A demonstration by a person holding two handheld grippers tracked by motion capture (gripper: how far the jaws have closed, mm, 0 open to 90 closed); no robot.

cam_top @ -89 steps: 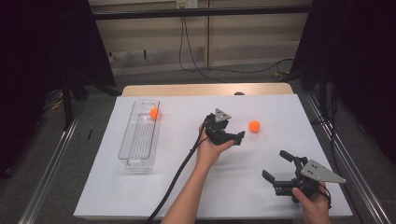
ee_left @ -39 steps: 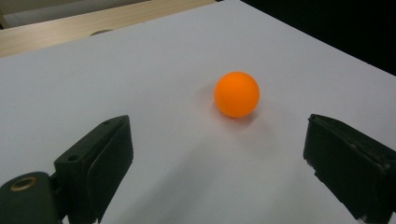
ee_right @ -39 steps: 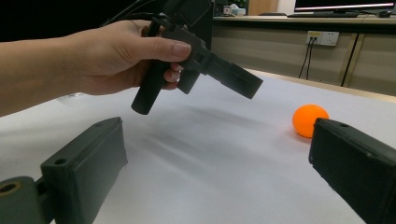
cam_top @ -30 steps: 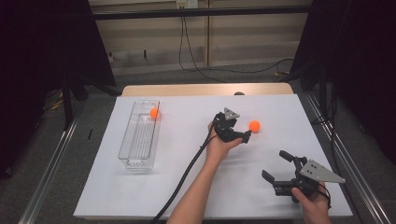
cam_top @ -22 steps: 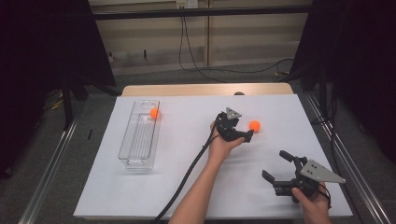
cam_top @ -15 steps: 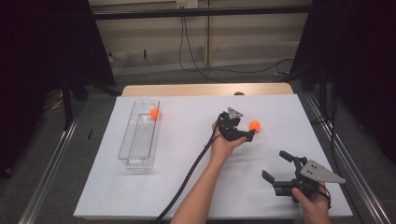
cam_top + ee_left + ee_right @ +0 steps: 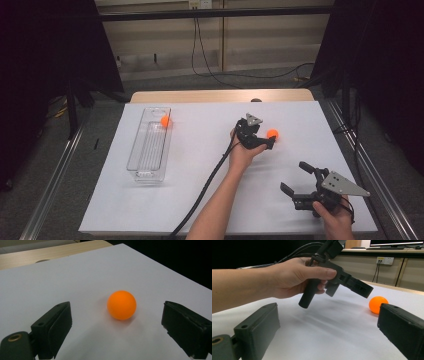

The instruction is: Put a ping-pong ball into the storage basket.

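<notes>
An orange ball (image 7: 272,133) (image 7: 121,305) (image 7: 378,304) lies on the white table top (image 7: 200,150), right of centre. My left gripper (image 7: 268,138) is held low just beside it, open. In the left gripper view its pads (image 7: 58,331) stand wide on either side of the ball and a little short of it, touching nothing. A second orange ball (image 7: 165,121) rests at the far end of a clear plastic tray (image 7: 149,152) on the left. My right gripper (image 7: 298,178) (image 7: 328,312) stays open and empty near the front right, pointing at the left hand (image 7: 294,277).
The left gripper's black cable (image 7: 205,187) trails back along the forearm to the front edge. A wooden strip (image 7: 200,96) runs along the table's far edge with a small dark disc (image 7: 256,100) on it. Metal rails flank the table.
The left gripper has moved right to the orange ball and edged closer over the last second. The right gripper, the tray and both balls have stayed put.
</notes>
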